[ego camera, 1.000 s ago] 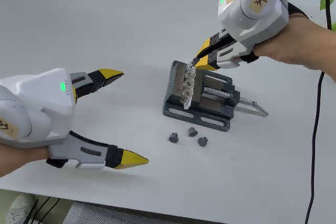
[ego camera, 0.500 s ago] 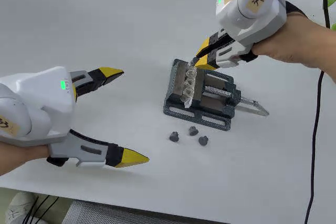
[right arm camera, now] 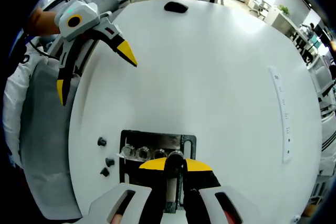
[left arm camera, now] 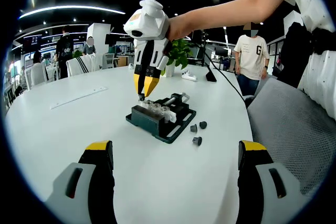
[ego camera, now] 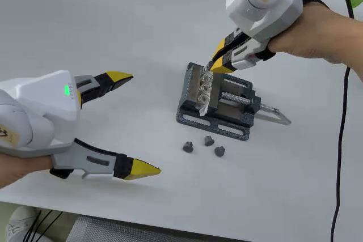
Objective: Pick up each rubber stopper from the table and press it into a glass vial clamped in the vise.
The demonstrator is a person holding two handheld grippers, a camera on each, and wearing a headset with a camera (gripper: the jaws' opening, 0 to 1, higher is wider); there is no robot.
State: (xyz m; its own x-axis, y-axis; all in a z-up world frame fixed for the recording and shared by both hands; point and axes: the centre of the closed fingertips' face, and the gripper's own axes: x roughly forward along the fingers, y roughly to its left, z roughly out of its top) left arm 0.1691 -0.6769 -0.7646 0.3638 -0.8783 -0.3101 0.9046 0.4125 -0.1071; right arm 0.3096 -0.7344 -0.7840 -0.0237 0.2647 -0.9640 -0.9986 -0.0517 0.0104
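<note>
The person's right hand (ego camera: 317,29) is reaching in from the upper right. It is angling the right gripper (ego camera: 211,67) steeply downward, so that its yellow tips are meeting the far end of the row of glass vials (ego camera: 202,90) clamped in the vise (ego camera: 221,124). In the right gripper view, its jaws are pinching almost together around a dark rubber stopper (right arm camera: 175,157), which is sitting right at the mouth of the end vial. How deep the stopper is sitting cannot be told. The left hand (ego camera: 20,169) is holding the left gripper (ego camera: 133,122) low and roughly level at the near left, well apart from the vise, with its jaws gaping wide over bare table. Three loose stoppers (ego camera: 209,140) are lying on the white table (ego camera: 113,15), near the vise's front edge.
</note>
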